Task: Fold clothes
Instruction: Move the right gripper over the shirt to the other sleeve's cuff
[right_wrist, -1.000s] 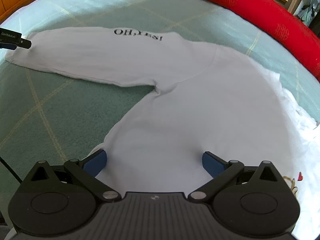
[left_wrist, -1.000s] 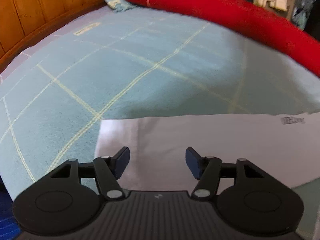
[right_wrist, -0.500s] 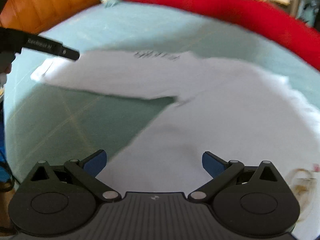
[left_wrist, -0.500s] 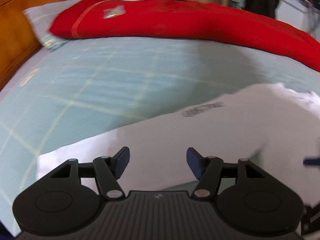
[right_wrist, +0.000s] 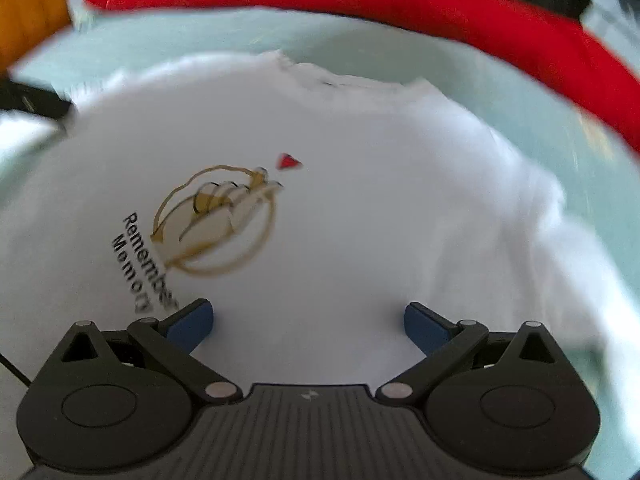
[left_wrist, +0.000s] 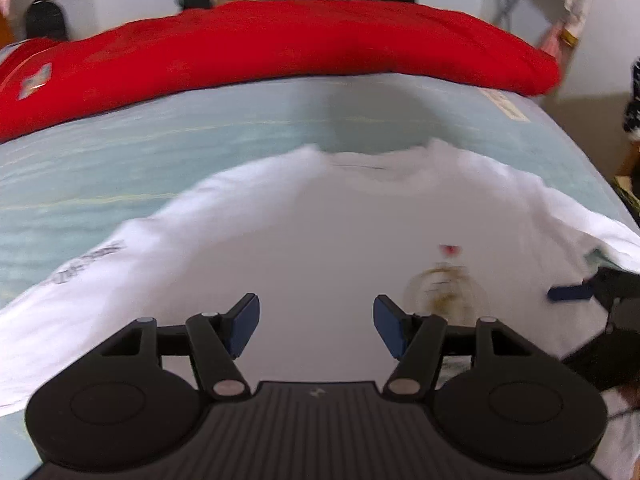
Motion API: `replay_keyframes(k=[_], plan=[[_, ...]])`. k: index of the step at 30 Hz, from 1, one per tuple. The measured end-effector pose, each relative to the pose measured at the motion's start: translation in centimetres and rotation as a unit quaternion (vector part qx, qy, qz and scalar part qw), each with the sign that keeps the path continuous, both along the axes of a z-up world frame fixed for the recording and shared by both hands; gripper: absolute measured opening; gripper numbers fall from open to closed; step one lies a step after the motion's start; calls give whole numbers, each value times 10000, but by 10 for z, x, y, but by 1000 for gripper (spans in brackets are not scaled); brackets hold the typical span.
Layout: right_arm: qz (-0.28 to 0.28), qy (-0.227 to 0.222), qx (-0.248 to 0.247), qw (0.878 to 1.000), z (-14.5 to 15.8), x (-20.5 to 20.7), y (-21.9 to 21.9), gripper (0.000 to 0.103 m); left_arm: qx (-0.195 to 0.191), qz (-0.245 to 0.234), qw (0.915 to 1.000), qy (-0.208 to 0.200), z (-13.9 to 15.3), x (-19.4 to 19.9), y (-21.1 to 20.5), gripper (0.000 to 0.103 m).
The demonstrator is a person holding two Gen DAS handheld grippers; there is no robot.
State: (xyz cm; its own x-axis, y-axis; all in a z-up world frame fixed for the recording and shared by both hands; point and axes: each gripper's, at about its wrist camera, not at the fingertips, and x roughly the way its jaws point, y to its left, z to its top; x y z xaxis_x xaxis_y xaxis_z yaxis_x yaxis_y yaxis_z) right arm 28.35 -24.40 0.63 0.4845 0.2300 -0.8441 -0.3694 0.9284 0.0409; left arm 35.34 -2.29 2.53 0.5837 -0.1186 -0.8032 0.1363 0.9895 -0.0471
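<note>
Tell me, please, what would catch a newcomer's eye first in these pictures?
A white T-shirt lies spread face up on the pale green checked bedsheet, its gold hand print in the middle. Behind it a bright red quilt runs along the bed's far edge.

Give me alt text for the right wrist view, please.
A white T-shirt lies spread face up on a pale green bed sheet, its gold hand emblem and black lettering left of centre. The right gripper hangs over the shirt's lower part, jaws open and empty. A red quilt runs along the far side.
</note>
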Motion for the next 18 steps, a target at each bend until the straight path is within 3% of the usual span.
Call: replay_keyframes(k=[6,10,13,18], plan=[[19,285,114,9995,-2,-53,-41,103,-209,-186,9993,252,-13,20,-65,64],[198,88,121,9997,-9,-70,-51,103,-307,-493,9976,365,-24,35,-92,65],[208,13,139,9997,-11,-72,-51,103,-129,-634,9969,441,-40,47,-102,65],[47,-31,44,10000,-8,-80,-49,103,-167,-671,9959,579,-60,58,-88,67]])
